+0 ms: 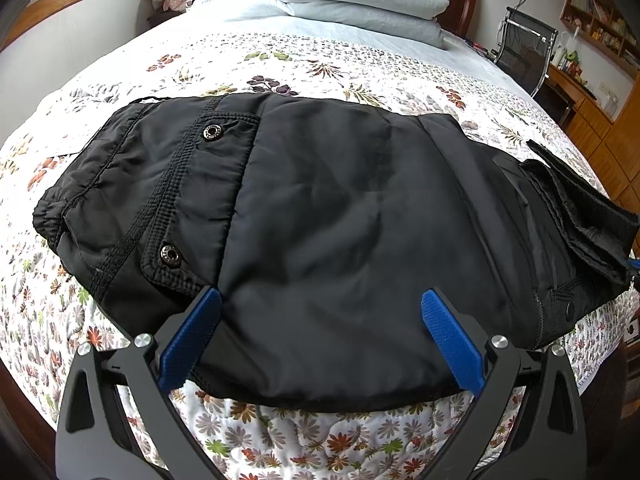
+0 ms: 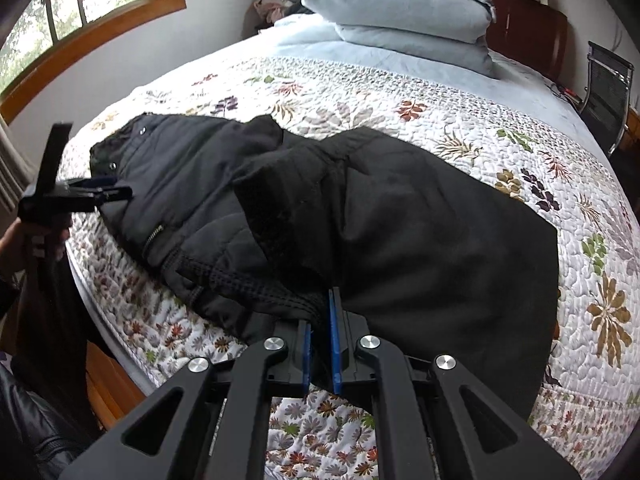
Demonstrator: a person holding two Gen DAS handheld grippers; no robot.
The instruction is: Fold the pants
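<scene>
Your black padded pants (image 1: pixel 320 216) lie folded across the floral quilted bedspread (image 1: pixel 320 64) near the foot of the bed, with the waistband end and its two metal snaps (image 1: pixel 212 133) toward your left and a bunched, looser edge toward your right. Your left hand-held gripper (image 1: pixel 320 312) hangs just over the near edge of the pants with its blue-padded fingers (image 1: pixel 192 336) spread wide apart, nothing between them; the fabric lies under and beyond the tips, and you cannot tell from this view whether the pads touch it. In the right wrist view, that same left tool (image 2: pixel 100 194) shows at the far left side of the pants, held in your hand (image 2: pixel 24 240). Your right hand-held gripper (image 2: pixel 320 344) has its fingers drawn close together, pinching a fold of the black cloth at the near edge, where a ribbed stitched seam (image 2: pixel 248 280) runs into the jaws. A broad smooth panel of the pants spreads to the right of that grip, reaching toward the bedspread's edge. At the head of the bed, pale blue folded bedding (image 2: pixel 396 12) is stacked, a wood-framed window (image 2: pixel 80 8) sits on the left wall, and a black mesh chair (image 1: pixel 524 52) stands beside a wooden desk (image 1: pixel 576 96) on the right.
</scene>
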